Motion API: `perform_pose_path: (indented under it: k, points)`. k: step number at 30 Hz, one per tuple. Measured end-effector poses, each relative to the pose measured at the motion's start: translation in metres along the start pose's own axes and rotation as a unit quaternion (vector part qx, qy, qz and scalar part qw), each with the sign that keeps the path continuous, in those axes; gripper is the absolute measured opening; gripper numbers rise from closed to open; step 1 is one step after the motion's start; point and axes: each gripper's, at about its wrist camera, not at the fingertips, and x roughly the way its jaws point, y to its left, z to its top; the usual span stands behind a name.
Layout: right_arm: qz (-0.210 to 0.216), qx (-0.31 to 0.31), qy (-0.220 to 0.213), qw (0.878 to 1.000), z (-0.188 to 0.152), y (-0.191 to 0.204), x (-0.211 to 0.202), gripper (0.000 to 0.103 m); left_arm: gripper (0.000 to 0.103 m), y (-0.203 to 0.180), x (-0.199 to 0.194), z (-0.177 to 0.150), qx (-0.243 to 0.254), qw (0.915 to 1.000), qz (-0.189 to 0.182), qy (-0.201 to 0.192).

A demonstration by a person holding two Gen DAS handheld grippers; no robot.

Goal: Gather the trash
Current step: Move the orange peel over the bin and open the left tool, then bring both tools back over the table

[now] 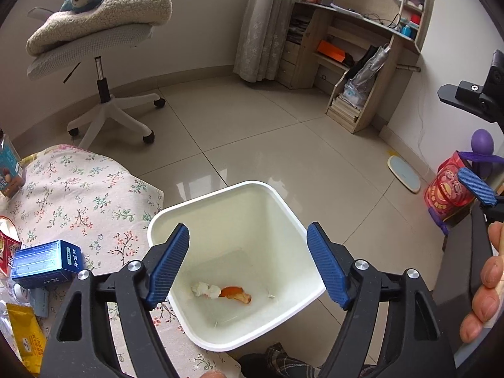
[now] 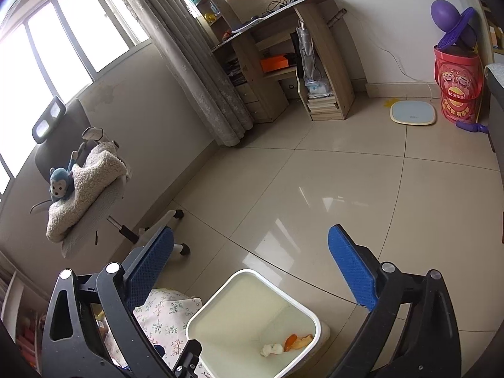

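Hovering: left gripper wide, empty, over bin, lower centre.
Right gripper: wide, empty.
Next: blue box, lower left; light, stiff; pinch flat sides.

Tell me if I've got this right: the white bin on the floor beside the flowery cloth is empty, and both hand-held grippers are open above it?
Not quite: the white bin is not empty. The left wrist view shows a crumpled tissue and an orange peel at its bottom. The rest holds: it stands on the floor beside the flowery cloth, with the left hand-held gripper and right hand-held gripper open above it.

Peel, tissue in white bin
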Motion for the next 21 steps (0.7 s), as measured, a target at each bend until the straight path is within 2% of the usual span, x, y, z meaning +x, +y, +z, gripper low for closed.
perform_pose_path:
  k: [10, 18, 21]
  points:
    - [-0.007, -0.059, -0.024, 0.998, -0.017, 0.034, -0.01, 0.096, 0.08, 0.038, -0.039, 0.004, 0.006, 0.9963, 0.061, -0.061]
    - [-0.008, -0.113, -0.034, 0.993, -0.04, 0.069, -0.016, 0.096, 0.081, 0.083, -0.063, 0.001, -0.029, 0.9911, 0.098, -0.085]
    - [-0.025, -0.128, -0.042, 0.991, -0.051, 0.082, -0.018, 0.096, 0.083, 0.101, -0.07, -0.001, -0.037, 0.9882, 0.117, -0.092]
